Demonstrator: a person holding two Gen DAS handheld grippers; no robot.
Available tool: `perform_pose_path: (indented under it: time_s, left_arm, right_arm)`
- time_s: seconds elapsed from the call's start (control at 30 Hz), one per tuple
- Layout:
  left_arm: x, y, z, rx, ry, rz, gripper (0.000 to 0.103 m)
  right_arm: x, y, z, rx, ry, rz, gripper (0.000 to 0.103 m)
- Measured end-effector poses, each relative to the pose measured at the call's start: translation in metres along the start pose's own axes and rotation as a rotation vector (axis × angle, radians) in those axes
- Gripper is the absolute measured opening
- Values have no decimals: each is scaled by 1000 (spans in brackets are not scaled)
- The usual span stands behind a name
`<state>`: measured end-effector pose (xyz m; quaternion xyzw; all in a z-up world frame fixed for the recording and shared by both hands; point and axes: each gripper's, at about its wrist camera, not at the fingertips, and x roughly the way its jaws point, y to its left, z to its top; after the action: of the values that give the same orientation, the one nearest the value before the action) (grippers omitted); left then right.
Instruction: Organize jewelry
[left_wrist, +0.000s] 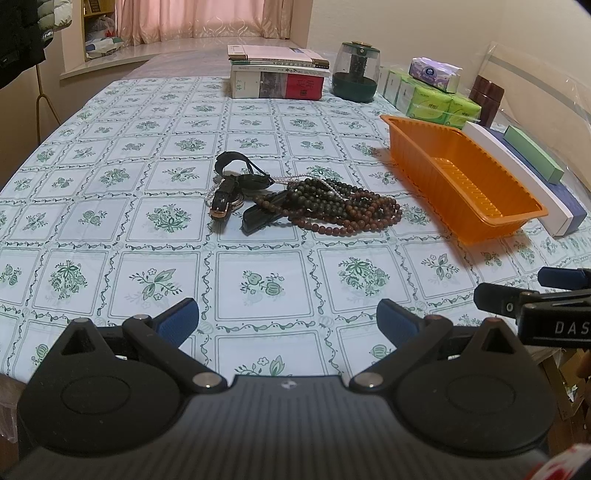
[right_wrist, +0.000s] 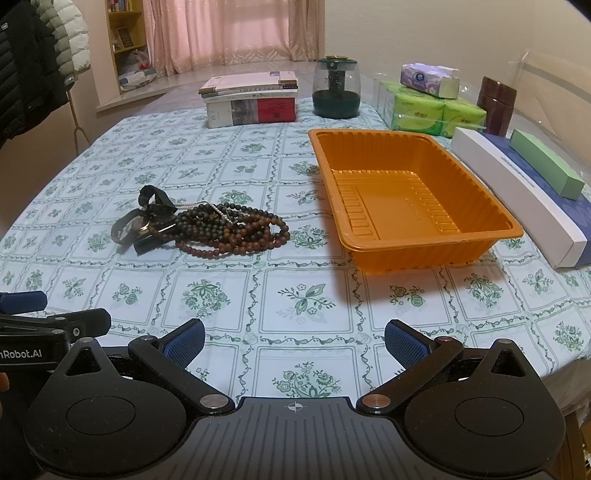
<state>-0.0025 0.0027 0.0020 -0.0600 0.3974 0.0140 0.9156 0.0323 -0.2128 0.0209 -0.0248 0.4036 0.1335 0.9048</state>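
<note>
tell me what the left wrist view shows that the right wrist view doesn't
Only the left wrist view shows the watch buckle side of the pile clearly, and the right tool's fingers entering from its right edge. Only the right wrist view shows the whole bare floor of the orange tray, a bookshelf by the curtain, and the left tool's fingers at its left edge. Both show the bead necklaces heaped on the tablecloth, the tray with nothing in it, the books, the tissue packs, and an open tool in the foreground.
</note>
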Motion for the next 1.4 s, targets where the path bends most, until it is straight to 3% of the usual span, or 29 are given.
perform_pose_path:
  time_s: [0.6,0.8,1.13,1.23,1.4]
  left_arm:
    - [0,0,0,-1,2,0,102]
    - [5,5,4,-55,11,-29,102]
    - [18,12,22,-99,3,-74,101]
    - [23,10,25,-94,-3,-77,101]
    - [34,5,28,-89,-4,-93,101]
  right_arm:
    - [1,-2,0,5,2,1,103]
    - [0,-17,1,60,-23,-9,103]
    - [-13,-124,36,204,-166,-87,102]
    - [-2,-163,51,219,-181,-113,81]
    - [30,-219,67,252,-163,-104,71]
